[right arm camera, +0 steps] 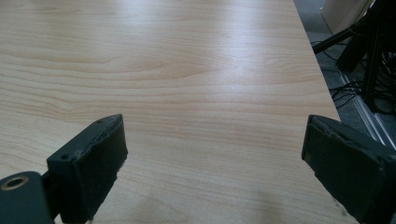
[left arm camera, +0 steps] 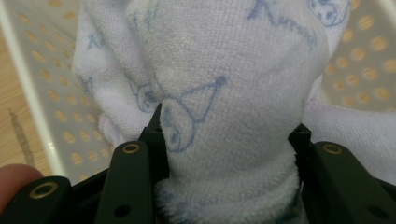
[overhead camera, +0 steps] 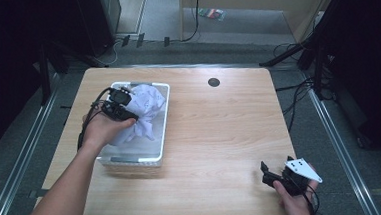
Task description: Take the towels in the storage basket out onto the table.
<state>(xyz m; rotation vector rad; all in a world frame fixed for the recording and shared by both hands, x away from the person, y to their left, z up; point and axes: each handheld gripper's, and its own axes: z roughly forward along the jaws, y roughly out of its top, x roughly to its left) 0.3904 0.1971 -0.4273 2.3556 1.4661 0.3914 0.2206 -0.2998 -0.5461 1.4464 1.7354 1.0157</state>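
Between the left gripper's (left arm camera: pixel 229 140) black jaws sits a thick fold of pale lilac towel (left arm camera: pixel 224 93), pinched from both sides; blue cartoon faces and script are printed on its pile, and in the left gripper view a fingertip (left arm camera: pixel 14 179) shows at the lower left corner. Beyond the cloth lies the white basket (left arm camera: pixel 42 102), its floor dotted with round holes and its rim running down the left of that view beside a strip of wood. From the high view the left gripper (overhead camera: pixel 120 102) is over the basket (overhead camera: pixel 131 160), the hand (overhead camera: pixel 100 130) wrapped around it, and the towel (overhead camera: pixel 146 107) is bunched in the far half of the basket, draping toward its near end. The basket stands on the left part of the table (overhead camera: pixel 220 130), well apart from the right gripper (overhead camera: pixel 268 175), which rests low at the near right corner with its grey plate (overhead camera: pixel 302 170) on top. That gripper's (right arm camera: pixel 215 158) jaws are spread wide with only bare wood between them. A small dark round grommet (overhead camera: pixel 213 82) sits near the far edge.
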